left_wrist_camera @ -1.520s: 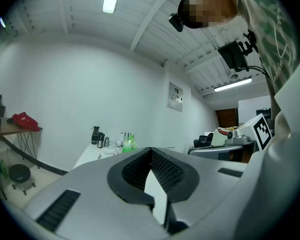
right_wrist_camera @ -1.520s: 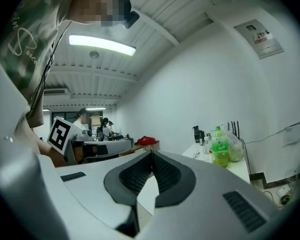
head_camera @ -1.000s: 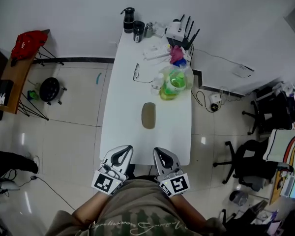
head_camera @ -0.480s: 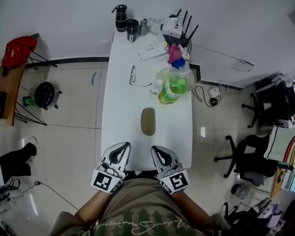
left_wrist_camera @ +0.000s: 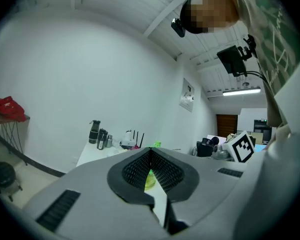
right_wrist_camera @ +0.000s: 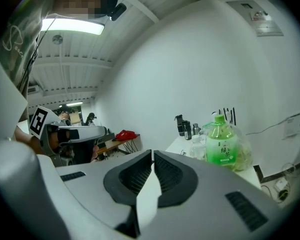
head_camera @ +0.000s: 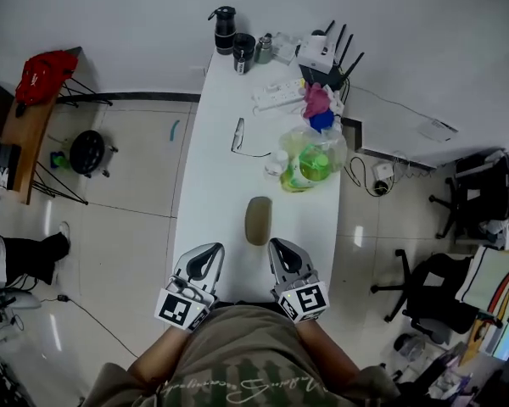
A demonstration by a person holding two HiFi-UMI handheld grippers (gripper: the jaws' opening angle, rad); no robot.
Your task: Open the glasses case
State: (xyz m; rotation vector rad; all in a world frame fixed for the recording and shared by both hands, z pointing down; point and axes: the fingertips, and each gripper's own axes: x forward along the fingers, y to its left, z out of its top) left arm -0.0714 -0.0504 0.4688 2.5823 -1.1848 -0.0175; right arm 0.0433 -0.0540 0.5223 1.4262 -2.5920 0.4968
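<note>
A tan oval glasses case (head_camera: 257, 220) lies closed on the long white table (head_camera: 220, 185), near its front end. My left gripper (head_camera: 208, 251) hangs over the table's front left corner, shut and empty, its tips meeting in the left gripper view (left_wrist_camera: 150, 150). My right gripper (head_camera: 278, 246) is at the front right, a little to the right of the case and short of it, also shut with nothing between its pads (right_wrist_camera: 152, 153). Neither touches the case. The case is hidden behind the jaws in both gripper views.
A green bottle in a clear bag (head_camera: 310, 161) (right_wrist_camera: 221, 143) stands past the case on the right. Folded spectacles (head_camera: 237, 132) lie mid-table. Flasks and mugs (head_camera: 235, 39), a power strip (head_camera: 276, 96) and a router (head_camera: 327, 55) crowd the far end. Office chairs (head_camera: 433, 291) stand on the right floor.
Both grippers have come forward toward the table's front edge, the right one drawing closer to the case. The jaws stayed shut.
</note>
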